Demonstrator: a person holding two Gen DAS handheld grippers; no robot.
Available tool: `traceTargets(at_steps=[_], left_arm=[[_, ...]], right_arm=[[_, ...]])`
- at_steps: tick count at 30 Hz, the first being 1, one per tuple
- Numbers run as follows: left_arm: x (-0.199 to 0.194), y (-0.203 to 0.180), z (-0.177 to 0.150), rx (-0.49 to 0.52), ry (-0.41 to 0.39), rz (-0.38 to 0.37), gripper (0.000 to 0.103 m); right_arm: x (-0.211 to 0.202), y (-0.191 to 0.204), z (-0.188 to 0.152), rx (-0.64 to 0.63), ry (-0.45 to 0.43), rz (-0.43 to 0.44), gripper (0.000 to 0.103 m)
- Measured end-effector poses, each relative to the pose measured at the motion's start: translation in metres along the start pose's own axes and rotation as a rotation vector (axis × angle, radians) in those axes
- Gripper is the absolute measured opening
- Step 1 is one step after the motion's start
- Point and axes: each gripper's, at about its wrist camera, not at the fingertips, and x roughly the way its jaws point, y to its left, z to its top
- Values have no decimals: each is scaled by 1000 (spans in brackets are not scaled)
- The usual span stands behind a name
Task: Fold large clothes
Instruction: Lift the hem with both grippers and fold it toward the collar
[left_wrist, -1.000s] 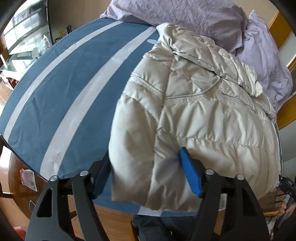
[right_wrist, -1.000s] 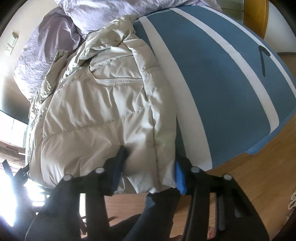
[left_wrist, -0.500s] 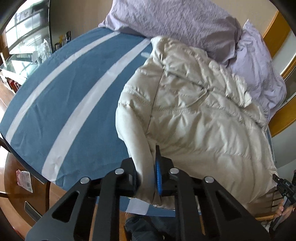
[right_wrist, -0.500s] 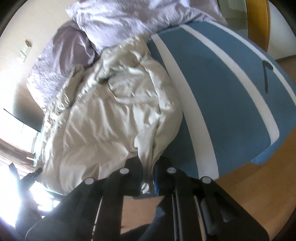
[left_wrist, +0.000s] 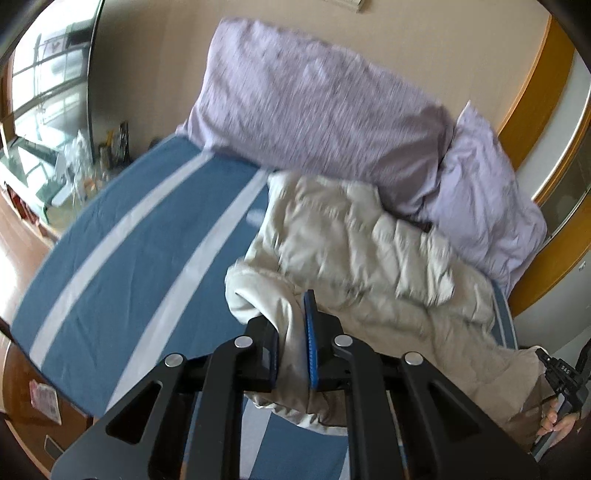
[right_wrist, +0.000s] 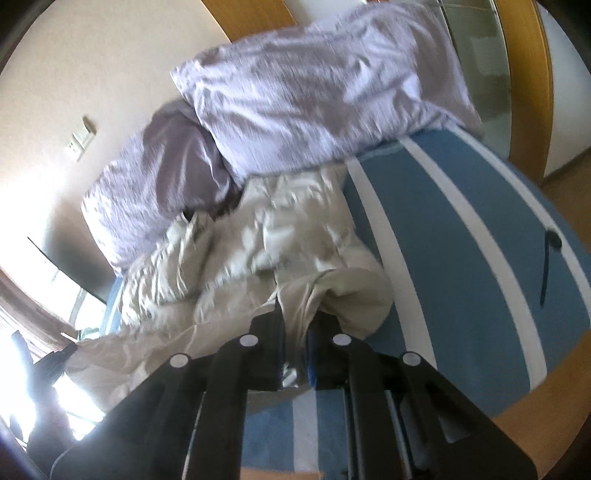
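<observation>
A cream quilted puffer jacket (left_wrist: 369, 251) lies crumpled on a blue bed cover with white stripes (left_wrist: 129, 251). My left gripper (left_wrist: 291, 332) is shut on the jacket's near hem, which bunches up between its pads. In the right wrist view the jacket (right_wrist: 236, 258) lies left of centre, and my right gripper (right_wrist: 297, 328) is shut on another bunch of its near hem. Both hold the hem lifted off the cover. Both views are motion-blurred.
Two lilac pillows (left_wrist: 317, 107) (left_wrist: 484, 195) lean against the wall behind the jacket, also in the right wrist view (right_wrist: 317, 88). A wooden frame (left_wrist: 543, 74) stands at the right. A glass shelf with small items (left_wrist: 74, 162) is at the left. Wood floor (right_wrist: 554, 376) borders the bed.
Both grippers closed on the jacket's near hem, then lifted and pushed it toward the pillows. The jacket went from spread flat to crumpled and bunched.
</observation>
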Motion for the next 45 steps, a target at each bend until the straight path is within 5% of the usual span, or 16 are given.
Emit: traceTargets(at_steps=[29, 45], left_arm=[[75, -73, 146, -15, -116, 46, 9], [215, -67, 170, -62, 57, 172, 10]], right_arm=[[90, 28, 163, -64, -79, 66, 9], [236, 9, 194, 31, 105, -70, 12]])
